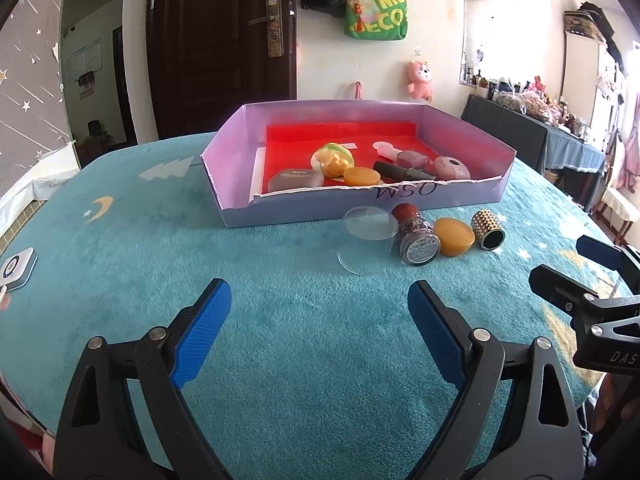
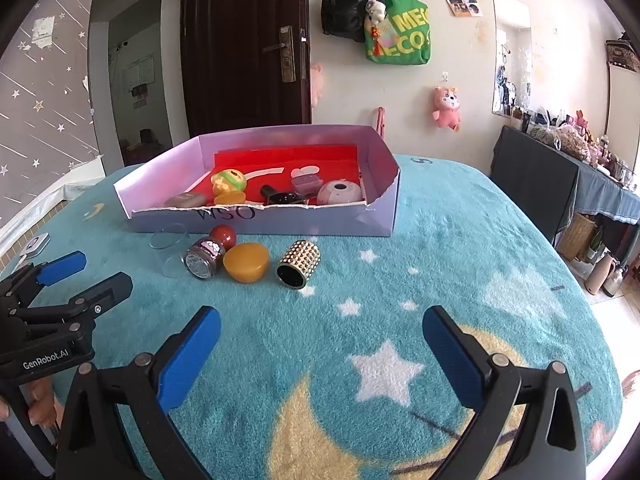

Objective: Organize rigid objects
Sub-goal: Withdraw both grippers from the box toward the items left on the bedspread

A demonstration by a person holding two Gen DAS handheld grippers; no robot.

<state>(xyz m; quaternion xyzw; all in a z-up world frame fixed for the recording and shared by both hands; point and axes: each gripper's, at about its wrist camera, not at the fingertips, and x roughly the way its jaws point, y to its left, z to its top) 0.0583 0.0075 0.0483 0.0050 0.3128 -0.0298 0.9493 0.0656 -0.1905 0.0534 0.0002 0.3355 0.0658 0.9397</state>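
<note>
A lilac cardboard box point(image 1: 320, 208) point(image 2: 384, 168) with a red floor stands on the teal tablecloth and holds several small items. In front of it lie a clear plastic cup point(image 1: 366, 240) point(image 2: 170, 250), a red-capped jar point(image 1: 414, 236) point(image 2: 210, 254), an orange half-round piece point(image 1: 454, 236) point(image 2: 246, 262) and a gold studded cylinder point(image 1: 488, 230) point(image 2: 300, 264). My left gripper point(image 1: 320, 300) point(image 2: 86, 272) stands open, short of the cup. My right gripper point(image 2: 322, 330) is open too, nearer than the studded cylinder. Nothing sits between either pair of fingers.
A small white device point(image 1: 16, 266) point(image 2: 34, 244) lies near the table's left edge. A dark cabinet point(image 2: 532, 184) with clutter stands to the right. Behind the box are a dark door point(image 1: 224, 40) and hanging bags point(image 2: 396, 28).
</note>
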